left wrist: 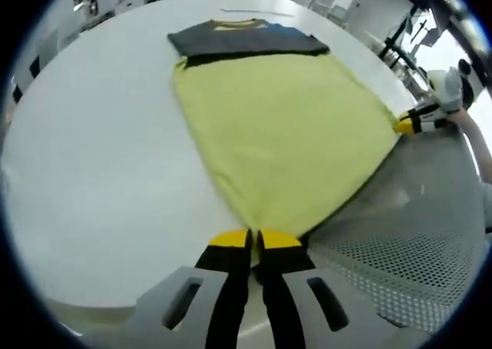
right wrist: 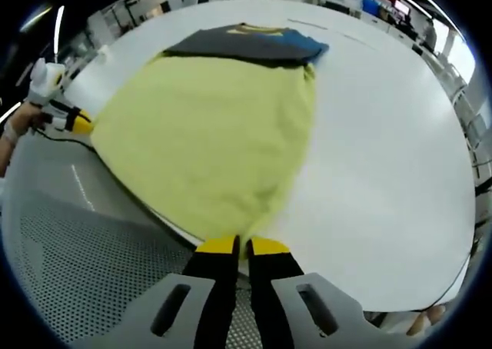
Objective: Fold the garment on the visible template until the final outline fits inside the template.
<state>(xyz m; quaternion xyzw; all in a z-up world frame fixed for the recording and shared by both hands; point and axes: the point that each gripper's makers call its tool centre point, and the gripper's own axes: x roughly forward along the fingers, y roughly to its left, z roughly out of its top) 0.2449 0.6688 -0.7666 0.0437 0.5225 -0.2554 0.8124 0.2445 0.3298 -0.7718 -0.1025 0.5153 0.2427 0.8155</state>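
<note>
Pinching the garment (left wrist: 277, 141) at both near corners: your left gripper (left wrist: 254, 240) is clamped on the yellow hem just ahead of its jaws, and your right gripper (right wrist: 241, 246) is clamped on the opposite hem corner the same way. Yellow fabric fans out ahead of each gripper across the white table (left wrist: 100, 164), with the dark upper part (right wrist: 242, 43) lying farthest away. A perforated grey surface (right wrist: 84, 249) sits beside the jaws at the table edge. I can't make out any template outline.
</note>
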